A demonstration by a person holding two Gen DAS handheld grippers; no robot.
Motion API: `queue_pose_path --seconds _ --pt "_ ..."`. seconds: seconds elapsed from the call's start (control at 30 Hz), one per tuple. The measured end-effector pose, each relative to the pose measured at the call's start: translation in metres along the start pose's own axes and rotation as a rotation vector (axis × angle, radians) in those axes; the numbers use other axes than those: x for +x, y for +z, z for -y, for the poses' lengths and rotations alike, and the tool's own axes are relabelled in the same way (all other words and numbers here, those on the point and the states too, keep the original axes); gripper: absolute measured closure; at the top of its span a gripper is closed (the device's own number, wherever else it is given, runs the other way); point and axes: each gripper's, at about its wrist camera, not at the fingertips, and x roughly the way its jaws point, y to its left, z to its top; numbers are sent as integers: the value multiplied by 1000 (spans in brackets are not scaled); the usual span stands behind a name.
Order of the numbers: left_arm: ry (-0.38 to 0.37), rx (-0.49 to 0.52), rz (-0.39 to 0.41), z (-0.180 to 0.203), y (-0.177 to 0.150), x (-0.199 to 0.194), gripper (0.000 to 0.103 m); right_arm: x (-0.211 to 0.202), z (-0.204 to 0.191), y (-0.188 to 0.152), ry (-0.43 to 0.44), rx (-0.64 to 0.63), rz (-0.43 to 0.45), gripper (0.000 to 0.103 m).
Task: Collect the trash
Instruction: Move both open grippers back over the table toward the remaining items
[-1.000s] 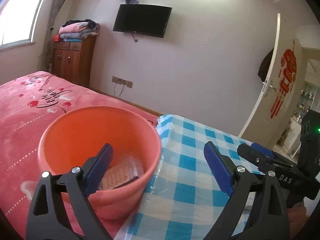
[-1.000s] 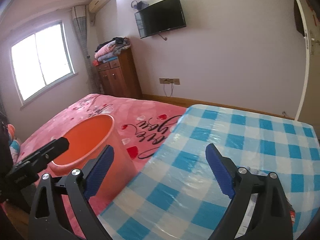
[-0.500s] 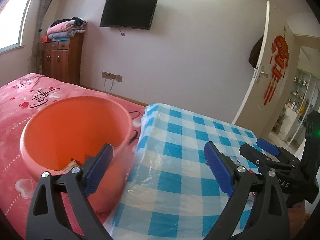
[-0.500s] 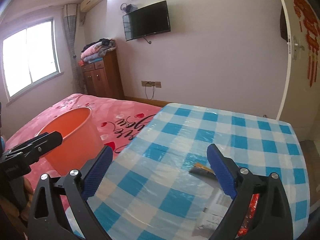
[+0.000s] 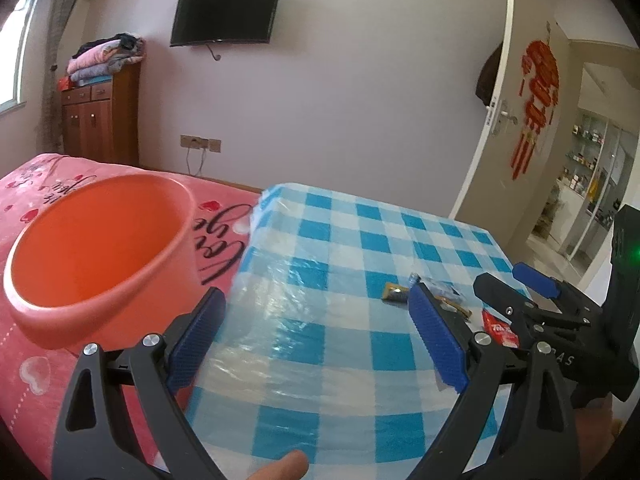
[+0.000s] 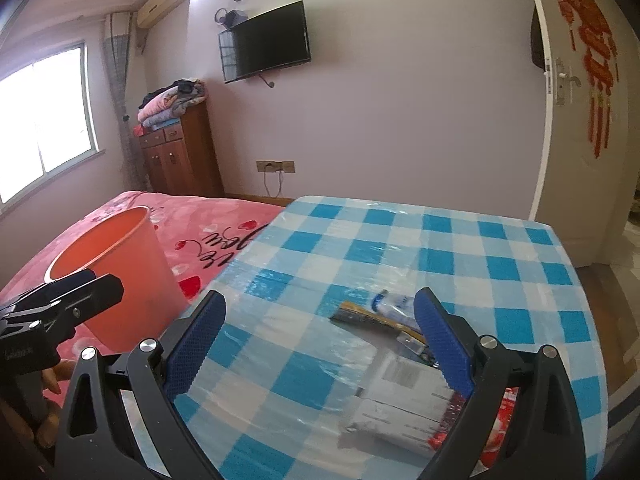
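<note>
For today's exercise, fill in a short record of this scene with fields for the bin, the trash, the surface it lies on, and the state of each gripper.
bin: orange bucket, standing on the pink bedspread, beside the table
trash: yellow wrapper, white paper packet, red wrapper, clustered together
surface: table with blue checked cloth
left gripper: open, empty, over the near edge of the table
right gripper: open, empty, pointed at the trash
left to do: no piece gripped yet
</note>
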Motion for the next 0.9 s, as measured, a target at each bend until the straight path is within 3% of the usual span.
queue_pose_path --seconds 0.9 --pt "-103 126 -157 83 -37 51 10 -5 83 -49 -143 74 -22 9"
